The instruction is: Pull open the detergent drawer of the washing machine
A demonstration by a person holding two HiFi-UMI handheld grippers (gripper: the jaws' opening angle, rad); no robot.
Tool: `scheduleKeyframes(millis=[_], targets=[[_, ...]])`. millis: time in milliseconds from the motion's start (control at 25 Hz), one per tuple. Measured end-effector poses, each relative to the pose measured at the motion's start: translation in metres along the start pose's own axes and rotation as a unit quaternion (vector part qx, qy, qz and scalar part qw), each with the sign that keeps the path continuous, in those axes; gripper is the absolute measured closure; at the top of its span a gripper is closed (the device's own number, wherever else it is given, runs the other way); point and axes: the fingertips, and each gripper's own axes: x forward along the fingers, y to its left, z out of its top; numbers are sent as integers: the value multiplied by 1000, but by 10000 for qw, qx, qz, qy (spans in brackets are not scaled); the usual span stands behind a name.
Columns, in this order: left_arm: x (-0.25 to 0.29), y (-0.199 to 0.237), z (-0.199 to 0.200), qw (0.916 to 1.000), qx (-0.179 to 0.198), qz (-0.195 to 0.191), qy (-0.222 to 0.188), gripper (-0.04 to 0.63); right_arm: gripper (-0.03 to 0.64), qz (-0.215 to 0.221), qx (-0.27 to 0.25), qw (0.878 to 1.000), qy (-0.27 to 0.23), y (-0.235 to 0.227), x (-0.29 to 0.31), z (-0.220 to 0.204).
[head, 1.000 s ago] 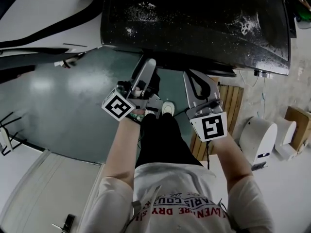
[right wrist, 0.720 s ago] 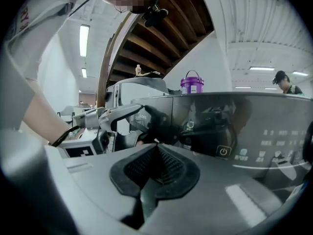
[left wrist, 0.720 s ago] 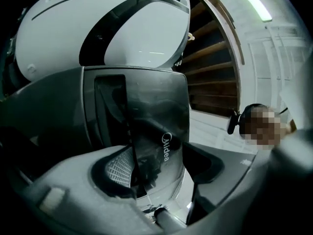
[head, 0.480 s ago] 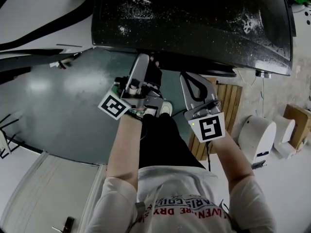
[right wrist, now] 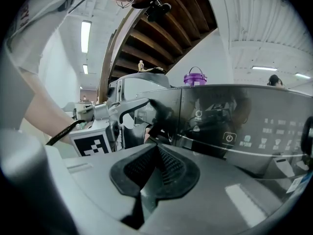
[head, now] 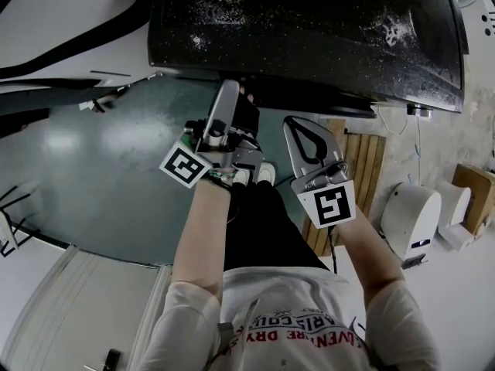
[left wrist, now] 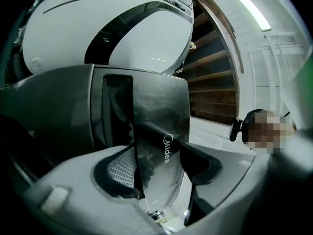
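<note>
Detergent drawer [left wrist: 156, 126] is sitting between the fingers [left wrist: 117, 169] of our left gripper [left wrist: 156, 169], which have just been closing without yet pinching it; we are holding the right gripper [right wrist: 157, 166] closed, empty.

The camera on my head looks steeply down from well above, over both claws onto the dark top of the washing machine [head: 309, 37]. The one on my left gripper [head: 236, 103] looks along its jaws, tilted upward and very near the machine's glossy front — ceiling [left wrist: 264, 48] beyond. The one on my right gripper [head: 298, 130] looks along its jaws at the control panel [right wrist: 244, 131] from close by, and catches the left gripper at its left side. All three views share the machine's front.
</note>
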Motion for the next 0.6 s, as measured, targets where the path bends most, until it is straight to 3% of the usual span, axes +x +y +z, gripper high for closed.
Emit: scheduleKeyframes(millis=[600], targets=[[-32,-18,-10,10000,-29,-34,-5,330,615,-373,-34,9993,-54,-15,-23,1]])
